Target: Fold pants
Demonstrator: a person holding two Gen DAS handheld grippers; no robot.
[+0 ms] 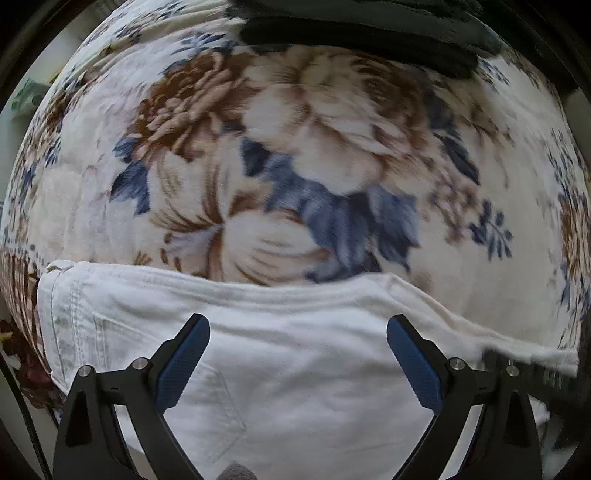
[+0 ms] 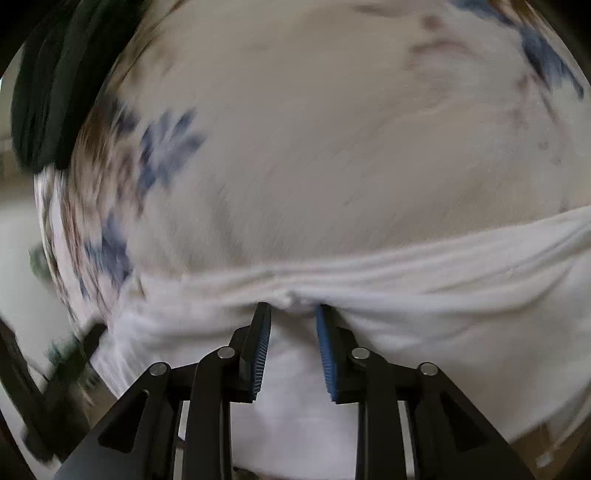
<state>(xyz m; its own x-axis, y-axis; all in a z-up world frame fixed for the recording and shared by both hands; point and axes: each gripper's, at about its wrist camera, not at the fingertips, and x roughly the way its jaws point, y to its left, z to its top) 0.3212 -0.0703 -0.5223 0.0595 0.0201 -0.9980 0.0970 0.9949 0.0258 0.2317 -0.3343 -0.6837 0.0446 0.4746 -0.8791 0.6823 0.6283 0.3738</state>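
White pants [image 1: 288, 376] lie folded on a floral blanket [image 1: 295, 147], with a back pocket [image 1: 218, 406] and seams showing at the left. My left gripper [image 1: 298, 319] hangs open wide right above them, pointing down, with nothing between its blue pads. In the right wrist view the pants [image 2: 443, 295] form a creased band across the blanket [image 2: 332, 129]. My right gripper [image 2: 292, 308] has its tips at a small pucker in the folded edge. Its jaws stand a little apart, and the pads do not press the cloth. This view is motion-blurred.
A dark garment [image 1: 369, 33] lies on the blanket beyond the pants, seen at the upper left in the right wrist view [image 2: 48, 92]. The blanket's edge drops off to a pale floor [image 2: 22, 258] at the left. Some green clutter [image 1: 29, 96] sits past the edge.
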